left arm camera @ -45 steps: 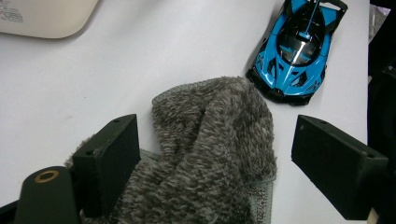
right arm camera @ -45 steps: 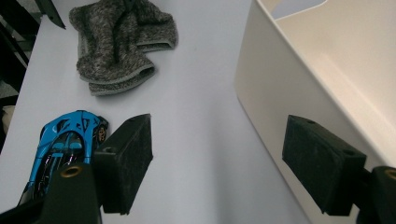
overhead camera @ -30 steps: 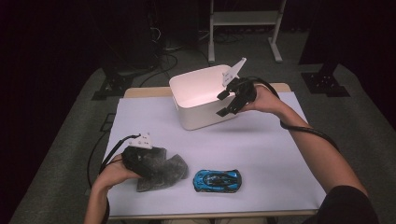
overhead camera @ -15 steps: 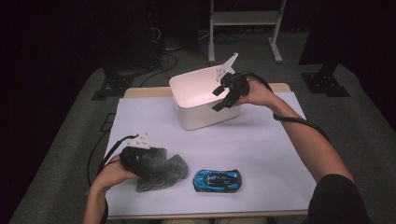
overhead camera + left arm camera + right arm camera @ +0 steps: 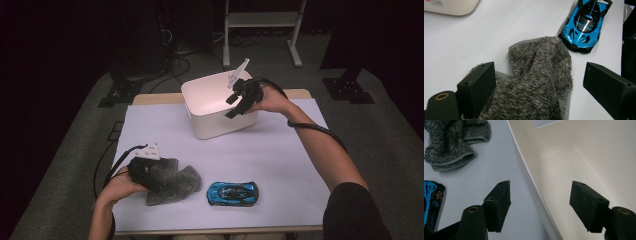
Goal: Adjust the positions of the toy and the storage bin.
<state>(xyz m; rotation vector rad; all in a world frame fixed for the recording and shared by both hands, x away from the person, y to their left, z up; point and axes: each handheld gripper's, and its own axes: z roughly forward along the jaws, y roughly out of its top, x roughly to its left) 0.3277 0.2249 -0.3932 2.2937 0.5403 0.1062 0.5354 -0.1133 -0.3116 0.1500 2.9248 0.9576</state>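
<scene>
A white bin (image 5: 210, 100) stands at the back of the table. My right gripper (image 5: 234, 106) is at its right front corner, one jaw inside and one outside. In the right gripper view the bin's wall (image 5: 534, 187) runs between the jaws of the right gripper (image 5: 541, 192) with a gap on both sides. The jaws have just been closing and remain open. My left gripper (image 5: 150, 177) rests over a grey fuzzy cloth (image 5: 175, 185) at the front left. It is open, and the cloth (image 5: 536, 82) lies between its jaws. A blue toy car (image 5: 233, 193) sits right of the cloth.
White paper (image 5: 280, 150) covers the tabletop. The car's nose (image 5: 574, 45) almost touches the cloth. A cable (image 5: 320, 131) trails along the right forearm. Beyond the table are a dark floor with cables and a white metal stand (image 5: 260, 20).
The right gripper has shifted a little to the left and lower onto the bin's corner, and its jaws have narrowed. The left gripper, cloth and car have not moved.
</scene>
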